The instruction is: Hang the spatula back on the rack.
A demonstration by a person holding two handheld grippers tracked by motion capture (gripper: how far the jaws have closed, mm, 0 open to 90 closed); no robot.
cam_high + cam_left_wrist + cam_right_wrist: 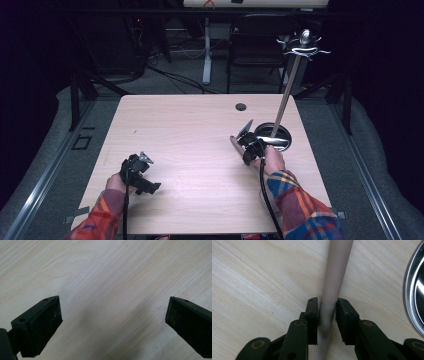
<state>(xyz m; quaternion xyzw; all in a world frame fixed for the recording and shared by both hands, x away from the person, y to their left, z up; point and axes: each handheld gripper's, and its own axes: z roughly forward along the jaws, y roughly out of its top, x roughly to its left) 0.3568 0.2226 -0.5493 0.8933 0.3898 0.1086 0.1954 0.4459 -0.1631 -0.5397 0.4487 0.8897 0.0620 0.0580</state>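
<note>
Each black hand-held gripper [141, 172] trails a black cable, held by hands in red-orange plaid sleeves [305, 207].

Your high view looks forward and down from above your side onto the whole table [200, 145]. Your left gripper view sits close over bare wood, facing down. Your right gripper view also looks down from close, and shares the metal bowl [415, 287] rim with the high view.

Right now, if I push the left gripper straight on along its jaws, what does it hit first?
Probably only the bare table. The left gripper is open with nothing between its jaws, and just wood grain lies ahead; depth is unclear.
</note>
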